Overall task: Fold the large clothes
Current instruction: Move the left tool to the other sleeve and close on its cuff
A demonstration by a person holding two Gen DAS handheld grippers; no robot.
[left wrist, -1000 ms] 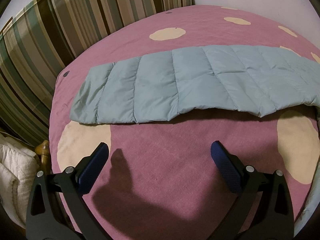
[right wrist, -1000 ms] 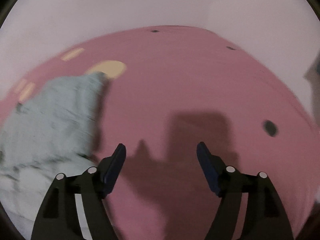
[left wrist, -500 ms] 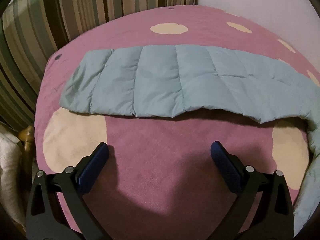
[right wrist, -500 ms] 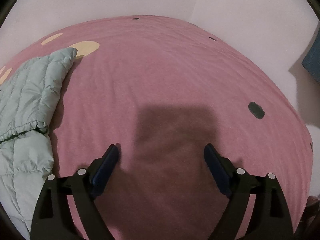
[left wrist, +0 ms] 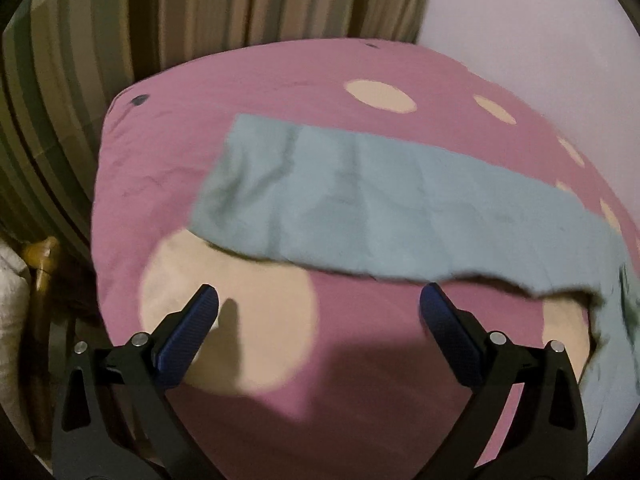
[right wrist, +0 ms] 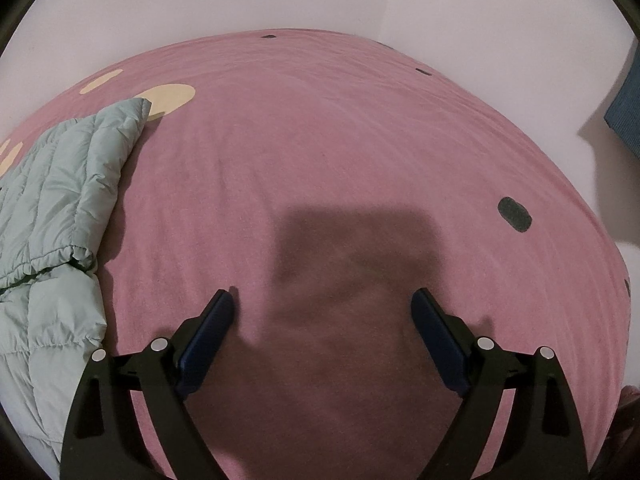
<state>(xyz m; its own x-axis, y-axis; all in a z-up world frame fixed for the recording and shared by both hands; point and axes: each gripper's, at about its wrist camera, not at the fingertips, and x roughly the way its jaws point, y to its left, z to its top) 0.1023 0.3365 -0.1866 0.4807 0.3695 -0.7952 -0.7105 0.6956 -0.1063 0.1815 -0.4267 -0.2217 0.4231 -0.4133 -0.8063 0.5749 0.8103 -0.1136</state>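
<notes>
Pale blue-green quilted cloth, a puffy jacket (left wrist: 400, 208) folded into a long band, lies across our pink bedspread (left wrist: 280, 76) with its long axis running left to right. Our left gripper (left wrist: 318, 306) hangs just short of the band's near edge, fingers spread wide and holding nothing. That edge runs straight across in front of it, so we judge the left hand the nearer one for a grab.

Our right gripper (right wrist: 322, 308) is likewise spread and empty, over bare pink cover. From there the jacket (right wrist: 60, 208) lies off to the left, with only its bunched end showing; this hand would have to swing leftward to reach it.

Left of the band's free end there is open bedspread, then the bed's edge and a striped curtain (left wrist: 100, 80). On the right, a broad stretch of bare cover reaches to the wall (right wrist: 480, 8), so we think that side offers more room for folding. The left view is blurred, so fine seams are hard to read.
</notes>
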